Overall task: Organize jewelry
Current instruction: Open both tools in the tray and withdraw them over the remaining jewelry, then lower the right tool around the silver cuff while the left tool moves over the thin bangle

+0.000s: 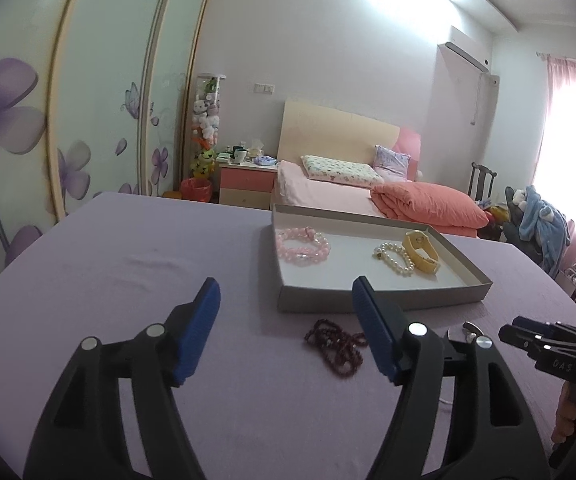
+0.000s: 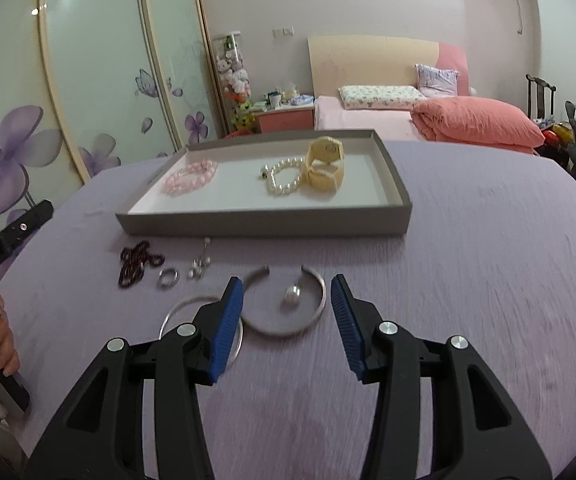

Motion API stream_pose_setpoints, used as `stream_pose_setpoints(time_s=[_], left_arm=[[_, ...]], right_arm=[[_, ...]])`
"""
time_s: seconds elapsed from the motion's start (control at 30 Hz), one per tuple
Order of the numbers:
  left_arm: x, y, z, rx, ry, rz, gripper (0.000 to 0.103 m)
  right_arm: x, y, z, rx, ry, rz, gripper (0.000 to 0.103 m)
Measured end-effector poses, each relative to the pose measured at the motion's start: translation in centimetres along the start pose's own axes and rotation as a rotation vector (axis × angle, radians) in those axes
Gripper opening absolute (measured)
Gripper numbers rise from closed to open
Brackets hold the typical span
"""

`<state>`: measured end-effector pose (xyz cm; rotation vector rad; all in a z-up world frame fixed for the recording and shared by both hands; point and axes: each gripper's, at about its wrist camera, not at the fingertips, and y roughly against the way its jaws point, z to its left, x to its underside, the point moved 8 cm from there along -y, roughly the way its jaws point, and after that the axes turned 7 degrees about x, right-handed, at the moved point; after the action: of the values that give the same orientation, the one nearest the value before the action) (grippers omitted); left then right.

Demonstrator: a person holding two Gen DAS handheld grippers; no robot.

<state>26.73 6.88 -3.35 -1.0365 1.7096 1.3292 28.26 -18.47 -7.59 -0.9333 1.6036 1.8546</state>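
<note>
Hovering over the purple tablecloth (image 2: pixel 467 240), the right gripper (image 2: pixel 288 296) is seen with its blue pads apart and nothing clamped between them. Just ahead of its fingertips an open silver bangle (image 2: pixel 309 322) lies flat on the cloth, and a pearl pendant (image 2: pixel 292 293) rests inside the bangle's curve. A thin silver hoop (image 2: pixel 176 308) is partly hidden under the left finger of that gripper. Further left on the cloth, a silver ring (image 2: pixel 168 278), a small silver charm piece (image 2: pixel 200 266) and a dark red bead string (image 2: pixel 138 264) are laid near one another, all in front of the grey tray (image 2: pixel 264 226).

The left gripper (image 1: pixel 286 300) is likewise held with its jaws spread and empty above the cloth. The dark red bead string (image 1: pixel 337 346) is seen on the cloth between its fingers, just beside the right-hand pad, untouched by either pad. Part of a hand (image 2: pixel 2 340) is seen gripping that tool's handle at the left edge of the right wrist view.

Inside the tray, a pink bead bracelet (image 2: pixel 190 178) is placed toward the left, while a white pearl bracelet (image 2: pixel 286 178) lies touching a cream-yellow bangle (image 2: pixel 325 168) toward the middle. Beyond the table, a bed (image 2: pixel 367 120) with a coral quilt (image 2: pixel 475 124) and a flowered wardrobe (image 2: pixel 68 100) are visible.
</note>
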Motion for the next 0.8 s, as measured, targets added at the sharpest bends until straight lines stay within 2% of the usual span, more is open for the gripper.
stream_pose_setpoints(time_s=[0.1,0.4,0.6,0.7,0.8], left_arm=[[0.1,0.6,0.6,-0.015,0.009,-0.02,0.07],[0.3,0.7,1.3,-0.016,0.03,-0.022,0.07],[0.3,0.5,1.4,-0.008,0.03,-0.018,0.07],[0.2,0.5,1.4,-0.006,0.034,-0.018,0.071],[0.2,0.5,1.4,-0.003,0.036,-0.019,0.071]], right_arm=[[0.5,-0.6,0.2,0.014,0.001,0.027,0.053],[0.8,-2.2,-1.0,0.071,-0.039,0.082,0.053],[0.9,-2.9,-0.9,0.078,-0.038,0.118,0.053],[0.9,-3.4,-0.4,0.081,-0.033,0.133,0.062],[0.9,-4.0,-0.1,0.075,-0.041,0.154,0.063]])
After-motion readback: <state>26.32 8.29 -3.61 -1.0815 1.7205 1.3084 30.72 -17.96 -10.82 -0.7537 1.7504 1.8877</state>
